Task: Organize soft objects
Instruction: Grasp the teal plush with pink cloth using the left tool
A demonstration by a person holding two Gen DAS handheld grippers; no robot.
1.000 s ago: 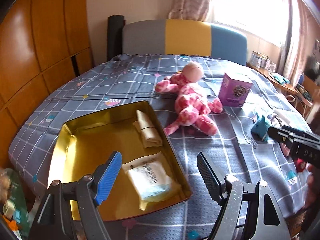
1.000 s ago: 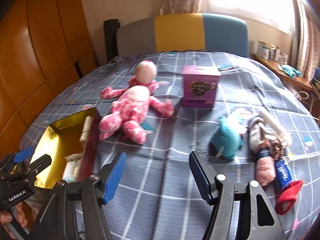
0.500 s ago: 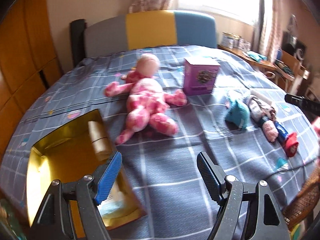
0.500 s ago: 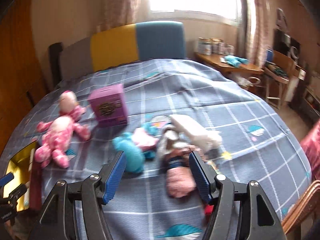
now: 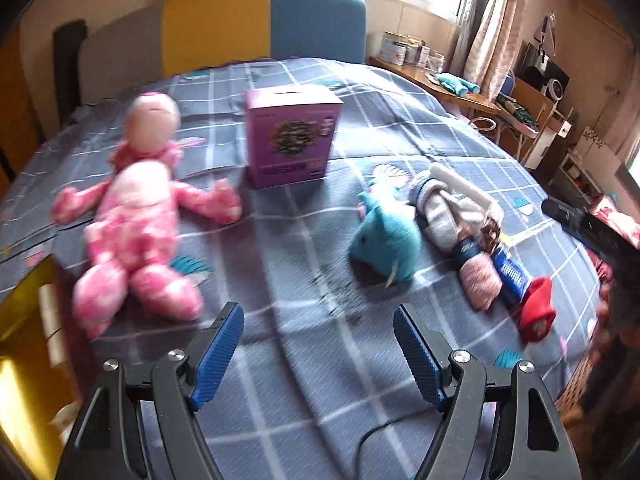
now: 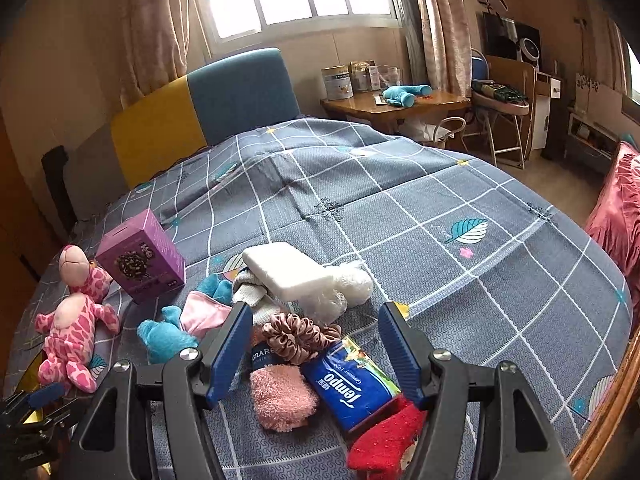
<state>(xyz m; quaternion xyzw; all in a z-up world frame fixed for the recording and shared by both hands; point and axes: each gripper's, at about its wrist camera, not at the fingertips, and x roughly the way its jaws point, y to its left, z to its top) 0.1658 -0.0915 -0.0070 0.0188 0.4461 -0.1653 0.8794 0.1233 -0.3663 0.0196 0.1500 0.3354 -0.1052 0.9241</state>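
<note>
On the grey checked bedspread (image 6: 460, 200) lies a pile of soft items: a pink fuzzy sock (image 6: 282, 398), a blue Tempo tissue pack (image 6: 352, 380), a red sock (image 6: 384, 444), a brown scrunchie (image 6: 296, 336), a white pad (image 6: 286, 272). My right gripper (image 6: 316, 348) hovers open just above this pile, nothing between its blue pads. A teal plush (image 5: 384, 240) and a pink spotted plush (image 5: 132, 220) lie further left. My left gripper (image 5: 318, 350) is open over bare bedspread between the two plush toys. The gold tin (image 5: 24, 360) shows at the left edge.
A purple box (image 5: 292, 136) stands upright behind the toys. The yellow and blue headboard (image 5: 264, 24) closes the far end. A wooden bedside table (image 6: 396, 104) with tins, chairs and shelves stand to the right. The bed's wooden foot rail (image 6: 604, 420) is at the lower right.
Both views swung to the right: the left wrist view left the gold tin and now faces the toys, and the right gripper came over the pile of socks and tissues. Both stayed open.
</note>
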